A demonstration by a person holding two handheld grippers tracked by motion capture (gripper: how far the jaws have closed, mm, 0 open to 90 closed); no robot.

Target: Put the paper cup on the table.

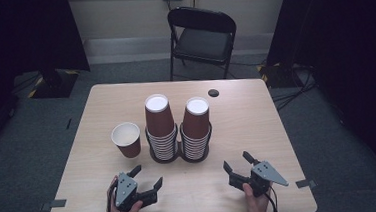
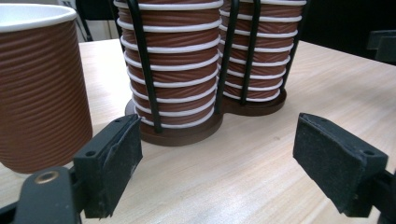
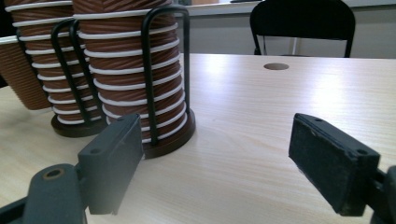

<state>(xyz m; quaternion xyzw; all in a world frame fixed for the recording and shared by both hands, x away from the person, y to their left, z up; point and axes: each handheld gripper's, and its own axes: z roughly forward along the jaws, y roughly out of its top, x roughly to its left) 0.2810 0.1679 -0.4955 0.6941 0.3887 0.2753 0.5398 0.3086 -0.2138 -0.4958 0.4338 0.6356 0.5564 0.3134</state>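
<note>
A: Both grippers rest at the near edge of the desk (image 1: 256,106), jaws spread, nothing held. Left gripper (image 1: 145,183) sits nearest the loose paper cup (image 1: 126,139), which stands upright, mouth up, just left of the two-post cup holder (image 1: 179,154).

B: Risks?

A: My read: the loose cup is light and empty, so a jaw clipping its rim on the way in would tip it. Squeezing hard would likely crush the ribbed wall.

B: And the stacks?

A: The left stack (image 1: 160,125) and right stack (image 1: 196,126) sit inverted inside black wire hoops. A jaw going in low could snag a hoop and drag the whole holder. Top cups stand clear above the hoops, so that's the safer grab point.

B: Room?

A: Open desk between grippers and holder, and lots to the right of the right gripper (image 1: 241,167). The cup-to-holder gap is tight. The folding chair (image 1: 202,35) stands well behind the desk.
</note>
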